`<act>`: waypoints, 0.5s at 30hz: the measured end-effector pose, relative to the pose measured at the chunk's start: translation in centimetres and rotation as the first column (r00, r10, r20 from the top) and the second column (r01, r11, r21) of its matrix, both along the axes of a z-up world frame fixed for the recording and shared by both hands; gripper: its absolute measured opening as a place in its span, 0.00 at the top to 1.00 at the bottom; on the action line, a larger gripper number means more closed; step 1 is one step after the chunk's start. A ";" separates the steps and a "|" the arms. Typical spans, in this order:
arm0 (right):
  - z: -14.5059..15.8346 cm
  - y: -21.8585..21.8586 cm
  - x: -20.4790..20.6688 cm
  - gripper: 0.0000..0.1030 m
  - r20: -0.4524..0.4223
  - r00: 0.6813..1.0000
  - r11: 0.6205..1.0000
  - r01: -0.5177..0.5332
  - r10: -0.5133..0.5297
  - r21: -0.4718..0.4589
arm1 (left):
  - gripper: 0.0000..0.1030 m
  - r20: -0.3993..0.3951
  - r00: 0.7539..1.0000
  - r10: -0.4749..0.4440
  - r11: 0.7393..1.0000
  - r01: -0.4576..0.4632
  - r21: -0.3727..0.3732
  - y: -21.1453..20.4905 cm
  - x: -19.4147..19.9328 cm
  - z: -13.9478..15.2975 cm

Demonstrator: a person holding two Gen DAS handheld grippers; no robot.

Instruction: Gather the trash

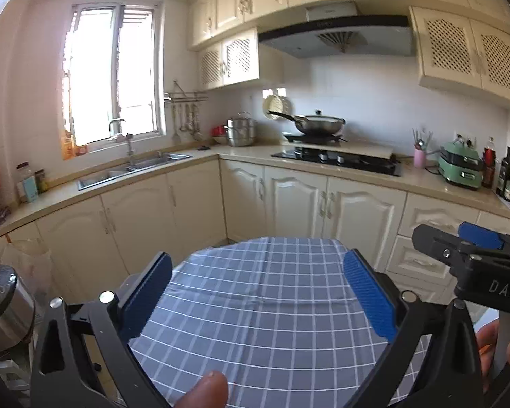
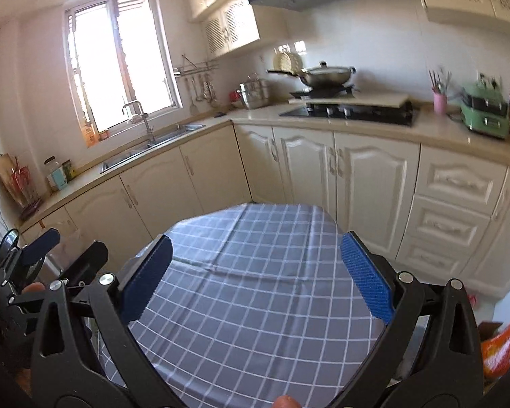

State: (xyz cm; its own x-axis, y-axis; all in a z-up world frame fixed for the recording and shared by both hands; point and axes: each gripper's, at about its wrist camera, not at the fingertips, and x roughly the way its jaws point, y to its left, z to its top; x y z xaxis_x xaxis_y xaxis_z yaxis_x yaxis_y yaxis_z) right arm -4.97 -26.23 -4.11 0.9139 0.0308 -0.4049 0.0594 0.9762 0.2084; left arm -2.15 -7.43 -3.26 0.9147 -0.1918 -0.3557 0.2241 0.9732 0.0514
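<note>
My left gripper (image 1: 260, 290) is open and empty, held above a table with a blue-grey checked cloth (image 1: 265, 323). My right gripper (image 2: 258, 273) is open and empty above the same cloth (image 2: 255, 306). The right gripper also shows at the right edge of the left wrist view (image 1: 472, 248). The left gripper shows at the left edge of the right wrist view (image 2: 47, 255). An orange crumpled wrapper (image 2: 503, 343) lies at the lower right in the right wrist view, beside the table. No other trash shows on the cloth.
Cream kitchen cabinets (image 1: 289, 200) and an L-shaped counter stand behind the table, with a sink (image 1: 132, 166), a hob with a wok (image 1: 323, 125), a green appliance (image 1: 460, 166) and bottles (image 1: 508, 180). A steel cooker (image 1: 3, 306) stands at the left.
</note>
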 end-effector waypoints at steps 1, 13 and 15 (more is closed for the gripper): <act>0.3 0.4 0.0 0.06 0.009 1.000 1.000 -0.002 0.002 -0.008 | 0.04 0.009 1.000 0.012 1.000 -0.012 -0.005 0.6 -0.1 0.4; 2.9 4.1 -0.3 0.06 0.084 0.996 0.993 0.021 -0.011 -0.114 | 0.04 0.069 0.992 0.103 0.994 -0.100 -0.049 5.1 -0.7 2.9; 3.1 4.4 -0.2 0.06 0.096 0.995 0.992 0.032 -0.021 -0.120 | 0.04 0.074 0.991 0.108 0.993 -0.103 -0.064 5.6 -0.6 3.0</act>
